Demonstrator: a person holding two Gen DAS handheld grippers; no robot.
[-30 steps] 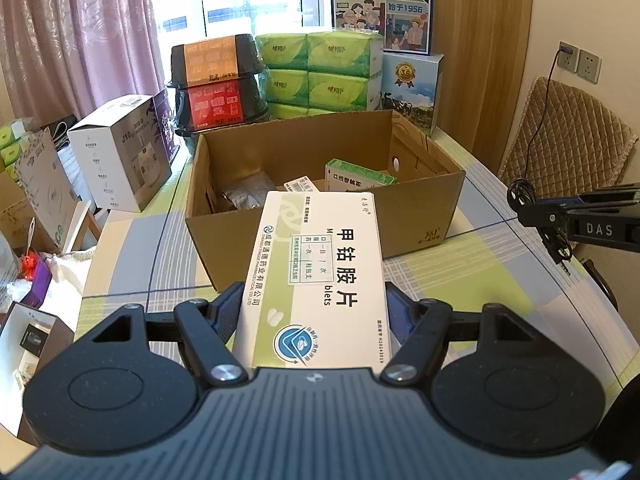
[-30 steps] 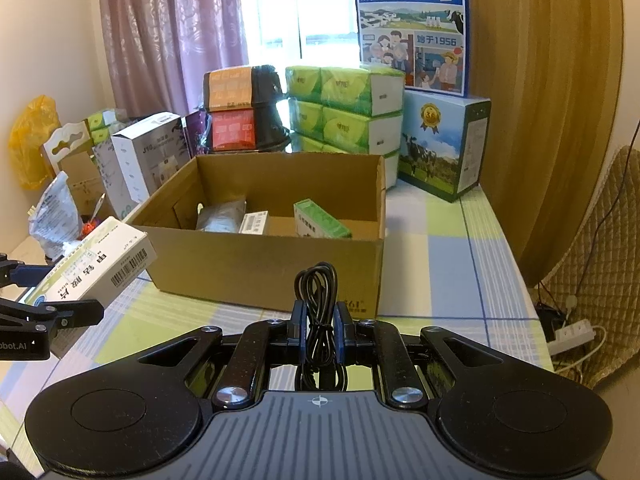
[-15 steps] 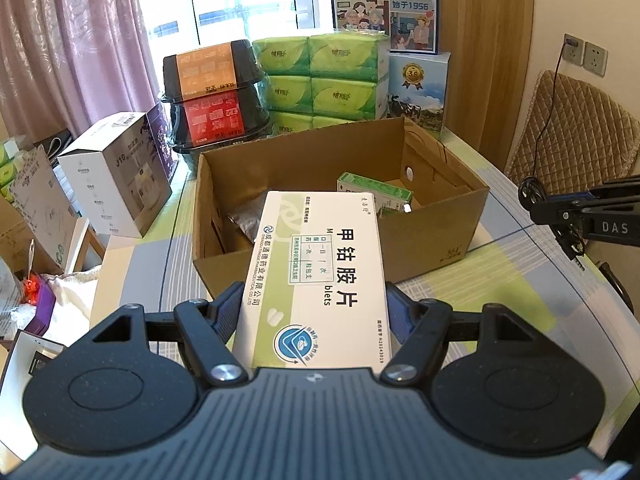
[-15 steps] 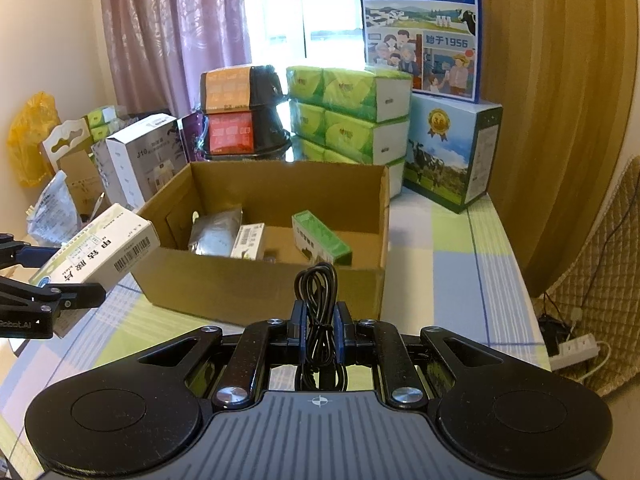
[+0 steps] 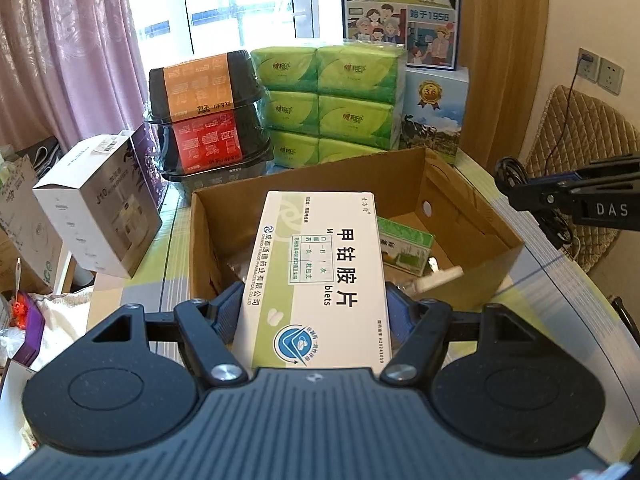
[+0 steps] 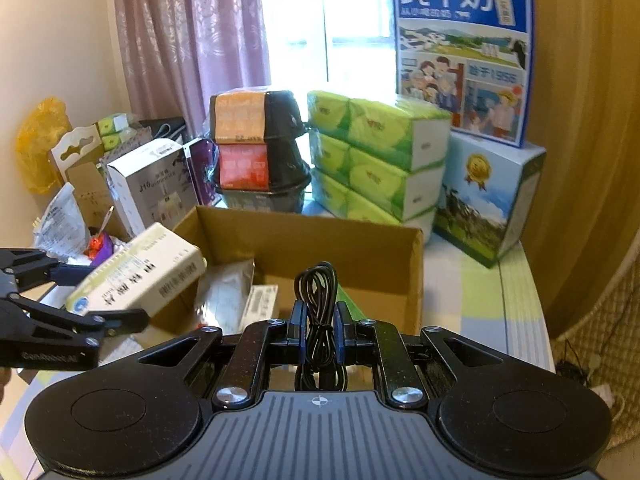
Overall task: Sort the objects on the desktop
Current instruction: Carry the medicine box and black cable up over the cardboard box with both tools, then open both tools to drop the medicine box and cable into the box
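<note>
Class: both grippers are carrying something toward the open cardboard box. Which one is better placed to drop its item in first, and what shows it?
Probably the left. The left gripper holds the medicine box with its front end already over the cardboard box. The right gripper holds the coiled black cable nearer the box's front wall.

1. Medicine box: white with green band, black lettering.
2. Cardboard box: plain brown.
3. Tissue packs: bright green.
4. Curtain: pink, patterned.
5. Cable: black.
6. Tabletop: green, blue and white checks.
</note>
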